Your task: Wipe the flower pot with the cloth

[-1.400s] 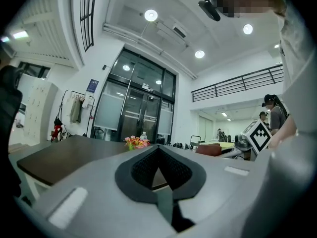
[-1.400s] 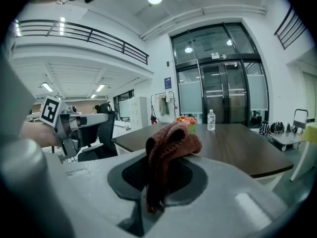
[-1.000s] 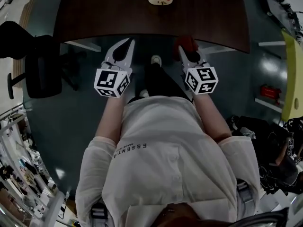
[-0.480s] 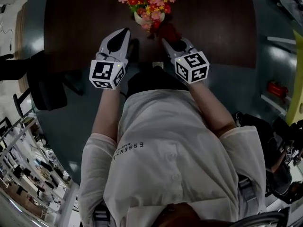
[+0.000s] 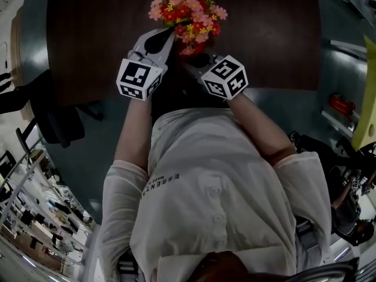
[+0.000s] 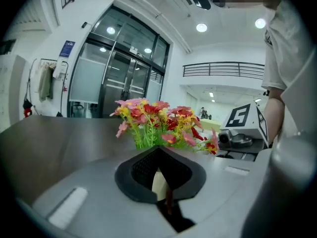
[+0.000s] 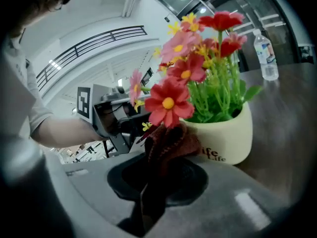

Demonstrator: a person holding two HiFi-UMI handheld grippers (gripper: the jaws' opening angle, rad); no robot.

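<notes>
Head view first: both grippers crowd in on the near side of the flower pot [image 7: 225,133], which sits on the dark table [image 5: 264,34], out of sight under its flowers [image 5: 188,10]. The left gripper [image 5: 166,38] noses in at the pot's left and the right gripper [image 5: 192,65] at its near right.

Left gripper view: the fingers are drawn together at the tips with nothing gripped. A sliver of cream pot shows through the hollow between them.

Right gripper view: the fingers are clamped on a dark red cloth [image 7: 171,140], bunched right up against the pot's wall below the rim.

The pot looks small, smooth and light, so it is likely to skid or tip under rubbing. Bracing its far wall with the empty gripper seems wise. The cloth is soft and limp.
</notes>
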